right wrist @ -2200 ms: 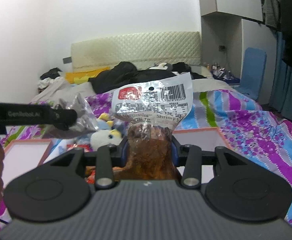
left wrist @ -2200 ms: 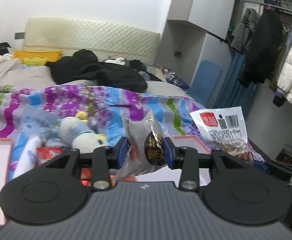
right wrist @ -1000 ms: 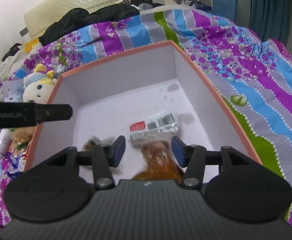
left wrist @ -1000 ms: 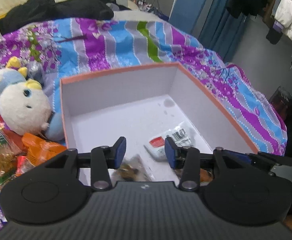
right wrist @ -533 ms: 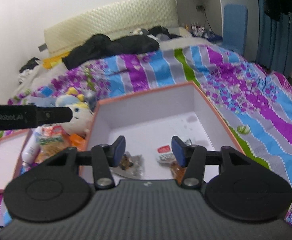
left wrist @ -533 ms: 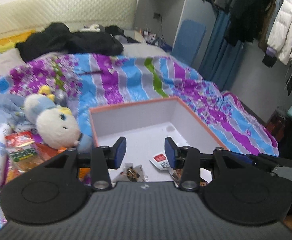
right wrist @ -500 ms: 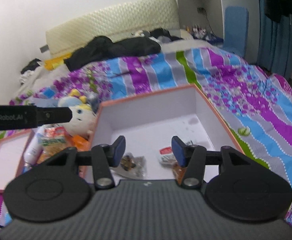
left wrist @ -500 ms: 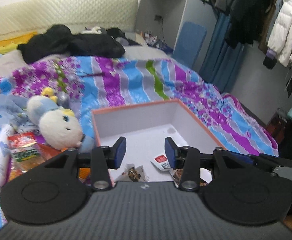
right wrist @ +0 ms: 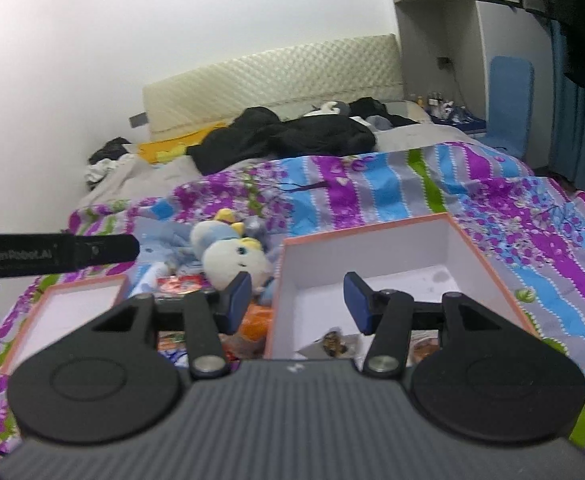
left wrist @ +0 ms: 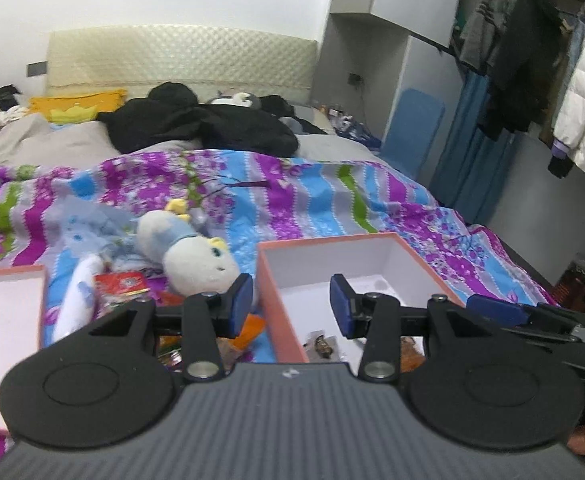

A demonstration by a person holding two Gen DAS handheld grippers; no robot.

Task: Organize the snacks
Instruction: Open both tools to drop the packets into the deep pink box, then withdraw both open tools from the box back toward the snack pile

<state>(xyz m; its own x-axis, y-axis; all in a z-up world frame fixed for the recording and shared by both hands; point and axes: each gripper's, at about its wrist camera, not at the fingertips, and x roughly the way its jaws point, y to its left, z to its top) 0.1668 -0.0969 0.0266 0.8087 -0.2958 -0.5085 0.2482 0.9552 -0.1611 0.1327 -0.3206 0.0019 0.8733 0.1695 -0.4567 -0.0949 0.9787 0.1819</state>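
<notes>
An orange-rimmed white box (left wrist: pixel 276 280) sits on the bed; it also shows in the right wrist view (right wrist: pixel 372 248). Inside lie a clear snack packet (left wrist: pixel 322 344), also in the right wrist view (right wrist: pixel 332 340), and an orange shrimp snack bag (left wrist: pixel 410 354) mostly hidden behind the gripper. My left gripper (left wrist: pixel 291 306) is open and empty above the box's left wall. My right gripper (right wrist: pixel 297 303) is open and empty above the same wall. Loose snack packs, one red (left wrist: pixel 122 283), lie left of the box, also in the right wrist view (right wrist: pixel 180 283).
A white-and-blue plush toy (left wrist: pixel 188 252) lies next to the box's left side. A box lid (left wrist: pixel 4 320) lies at far left. Black clothes (left wrist: pixel 196 124) are piled at the bed's head. Hanging coats (left wrist: pixel 580 120) are at right.
Both grippers let go of their snack bags into the box, then rose and drew back; in the last half second both shifted left, from over the box's middle to above its left wall.
</notes>
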